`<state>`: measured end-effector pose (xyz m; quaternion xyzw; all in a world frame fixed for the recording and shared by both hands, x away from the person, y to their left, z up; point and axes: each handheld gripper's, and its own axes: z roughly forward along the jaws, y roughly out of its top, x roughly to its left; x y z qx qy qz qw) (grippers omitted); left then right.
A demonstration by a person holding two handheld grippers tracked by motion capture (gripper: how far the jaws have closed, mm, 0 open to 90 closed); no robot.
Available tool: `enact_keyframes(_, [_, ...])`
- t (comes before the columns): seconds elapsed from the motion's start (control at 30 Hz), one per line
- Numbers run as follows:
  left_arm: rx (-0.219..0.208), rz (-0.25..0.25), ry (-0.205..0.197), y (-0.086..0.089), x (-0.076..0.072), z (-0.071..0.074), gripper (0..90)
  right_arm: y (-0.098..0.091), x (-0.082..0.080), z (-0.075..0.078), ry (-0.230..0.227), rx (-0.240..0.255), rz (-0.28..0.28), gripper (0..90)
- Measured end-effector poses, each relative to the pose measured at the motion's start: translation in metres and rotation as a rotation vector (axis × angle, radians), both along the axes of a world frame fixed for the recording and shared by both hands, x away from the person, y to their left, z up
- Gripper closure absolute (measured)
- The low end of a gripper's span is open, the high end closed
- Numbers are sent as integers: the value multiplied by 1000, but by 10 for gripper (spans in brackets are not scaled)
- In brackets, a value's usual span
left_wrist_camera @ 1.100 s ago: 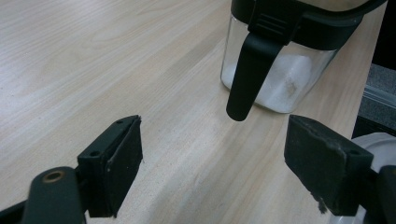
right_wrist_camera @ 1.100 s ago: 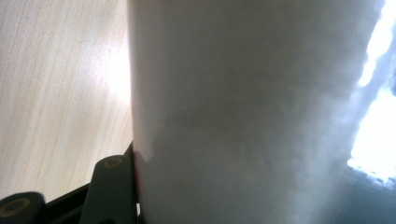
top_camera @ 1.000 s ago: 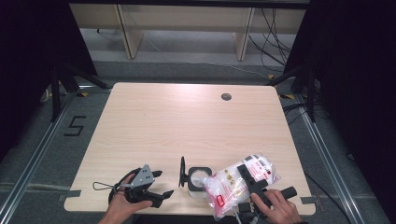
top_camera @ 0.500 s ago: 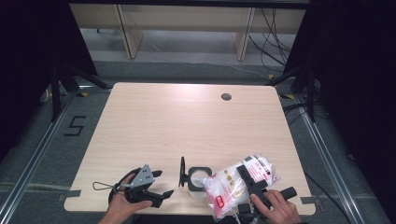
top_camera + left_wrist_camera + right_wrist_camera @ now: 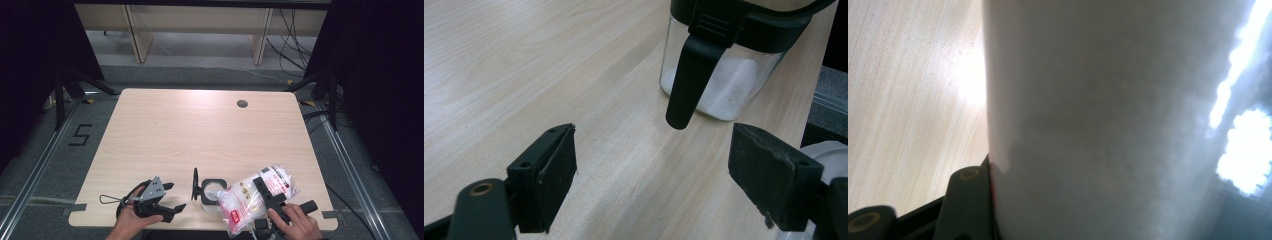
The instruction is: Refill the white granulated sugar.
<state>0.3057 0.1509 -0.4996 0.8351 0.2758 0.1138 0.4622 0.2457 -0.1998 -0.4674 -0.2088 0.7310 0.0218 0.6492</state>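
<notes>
The clear plastic bag [image 5: 252,196] of white powder, with red print, lies near the worktop's [image 5: 200,130] near edge, toward its near right corner, its lower end hanging over that edge. Your right hand-held gripper [image 5: 267,192] lies across the bag, and in the right gripper view the bag's white side [image 5: 1108,125] presses right up against the one pad [image 5: 990,175] that shows, so it is pinching the bag. Just left of the bag, touching or almost touching it, stands a small glass jar [image 5: 210,191] with a black rim, its black lid [image 5: 194,184] flipped up on the left side. In the left gripper view the jar [image 5: 724,85] holds a low layer of white powder. Your left hand-held gripper [image 5: 172,196] sits near the near edge, left of the jar, pointing toward it, its jaws spread wide with bare worktop between them
</notes>
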Motion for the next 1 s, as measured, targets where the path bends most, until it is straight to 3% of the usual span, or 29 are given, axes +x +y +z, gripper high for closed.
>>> enact_keyframes(0.5, [13, 0, -10, 0, 1, -1, 190, 1, 0, 1, -12, -9, 8, 444])
enact_keyframes(0.63, [18, -4, -4, 0, 1, 0, 190, 0, -3, 0, -6, 2, -16, 444])
enact_keyframes(1.0, [19, -11, -7, 1, 2, -1, 190, 0, -1, 2, -30, -22, 10, 446])
